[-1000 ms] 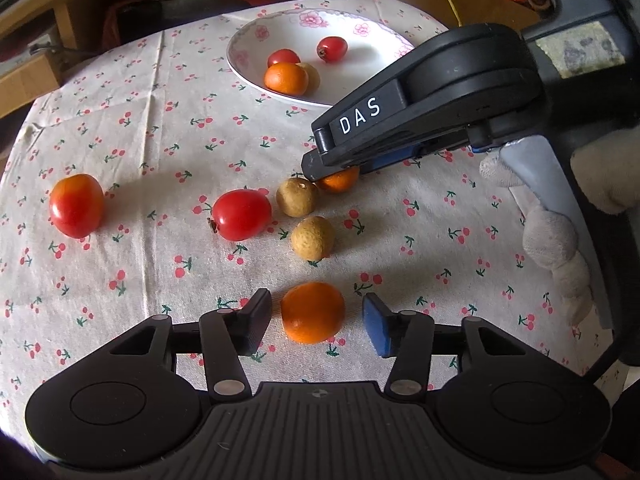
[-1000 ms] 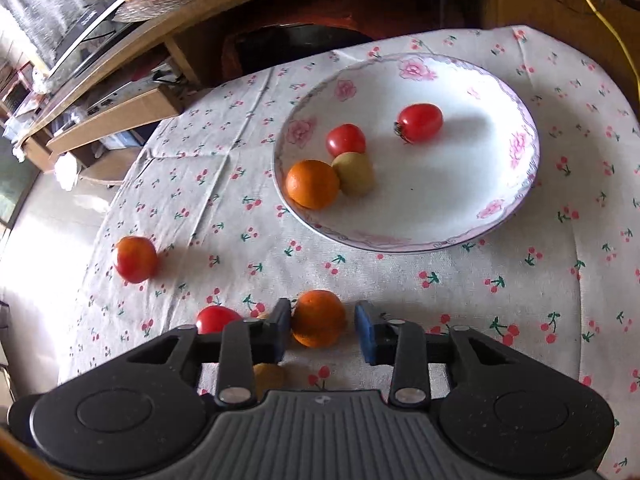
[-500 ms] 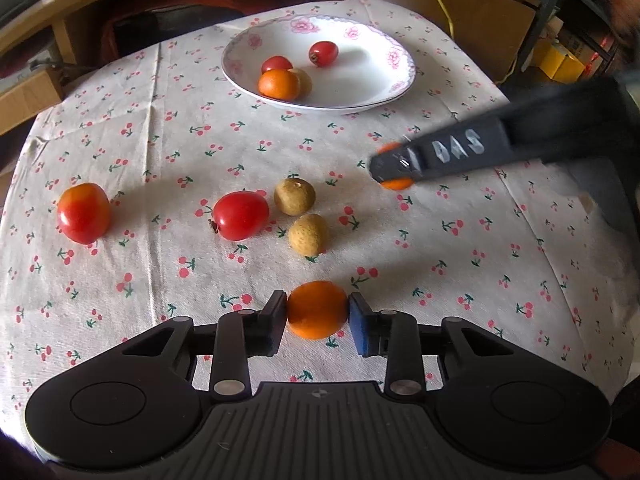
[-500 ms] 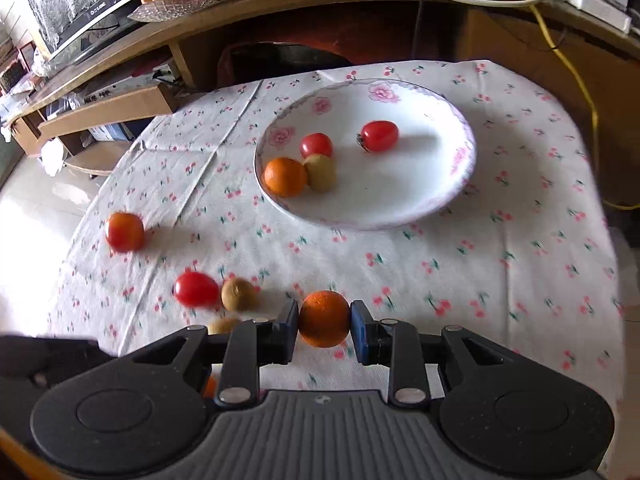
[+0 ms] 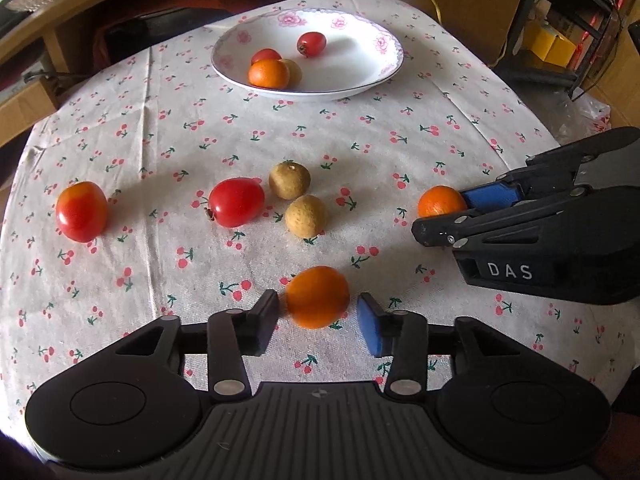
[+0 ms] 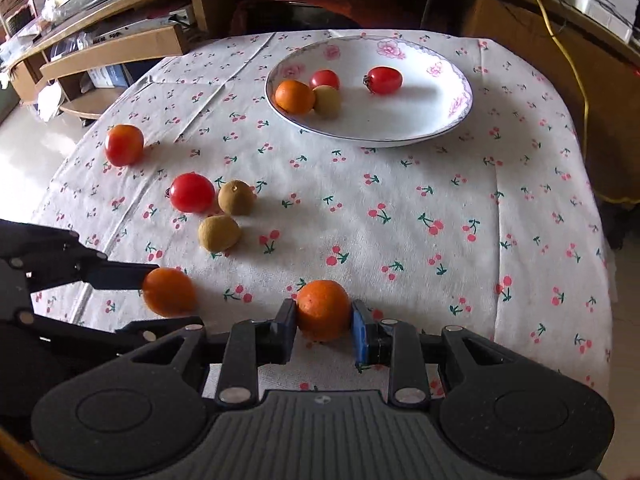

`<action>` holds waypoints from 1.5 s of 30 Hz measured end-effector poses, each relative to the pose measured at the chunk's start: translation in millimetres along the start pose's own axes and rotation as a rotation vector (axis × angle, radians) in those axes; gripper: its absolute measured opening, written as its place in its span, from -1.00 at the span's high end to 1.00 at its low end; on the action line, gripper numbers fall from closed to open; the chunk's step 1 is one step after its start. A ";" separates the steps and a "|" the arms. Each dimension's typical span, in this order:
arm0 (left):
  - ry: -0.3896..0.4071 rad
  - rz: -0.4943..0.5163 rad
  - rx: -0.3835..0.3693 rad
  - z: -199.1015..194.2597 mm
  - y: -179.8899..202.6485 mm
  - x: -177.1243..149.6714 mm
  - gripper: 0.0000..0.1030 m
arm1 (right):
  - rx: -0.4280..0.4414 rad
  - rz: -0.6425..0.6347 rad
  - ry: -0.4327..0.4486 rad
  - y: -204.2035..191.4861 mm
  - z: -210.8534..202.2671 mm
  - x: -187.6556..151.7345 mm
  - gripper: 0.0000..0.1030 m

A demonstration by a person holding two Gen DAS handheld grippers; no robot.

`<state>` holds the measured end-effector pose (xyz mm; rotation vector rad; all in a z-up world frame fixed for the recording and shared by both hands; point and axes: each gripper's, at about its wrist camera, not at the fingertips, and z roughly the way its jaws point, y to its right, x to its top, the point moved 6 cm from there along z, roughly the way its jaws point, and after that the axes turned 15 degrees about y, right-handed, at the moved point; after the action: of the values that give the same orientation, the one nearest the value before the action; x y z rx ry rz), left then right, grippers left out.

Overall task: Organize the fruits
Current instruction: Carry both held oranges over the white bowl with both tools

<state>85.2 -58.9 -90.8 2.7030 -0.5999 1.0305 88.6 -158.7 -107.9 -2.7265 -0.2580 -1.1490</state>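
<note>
At lower centre, the right gripper (image 6: 323,327) clamps a small round orange (image 6: 323,310); the left gripper (image 5: 317,316), open, brackets another orange fruit (image 5: 317,297) on the table (image 5: 460,120), which may roll away when nudged.

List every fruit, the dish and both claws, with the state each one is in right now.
Left claw: open around a loose, blurred small orange citrus.
Right claw: shut on second small orange citrus.
White floral-rimmed shallow dish: upright, holding four fruits.
Two red tomatoes: lying on the cherry-print tablecloth.
Two brown round longans: lying on the cloth, side by side.
</note>
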 end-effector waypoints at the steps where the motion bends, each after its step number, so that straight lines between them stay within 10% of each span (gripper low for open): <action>1: 0.001 0.000 -0.005 0.1 0.7 0.1 -0.15 | 0.001 -0.003 0.001 0.2 0.1 0.3 0.42; 8: 0.006 0.018 0.002 2.0 0.8 2.0 -0.20 | 0.006 -0.006 0.012 2.1 1.8 3.3 0.42; 15: 0.013 -0.001 0.014 0.7 -4.6 4.6 0.18 | -0.013 -0.038 0.012 0.0 2.5 5.4 0.43; 45: 0.121 -0.039 0.060 -2.5 -8.2 53.0 0.18 | -0.025 0.022 0.114 14.1 -12.4 40.9 0.43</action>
<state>123.2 -66.8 -53.7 2.6677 -0.5011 1.2096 111.4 -171.4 -71.2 -2.6656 -0.1995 -1.3048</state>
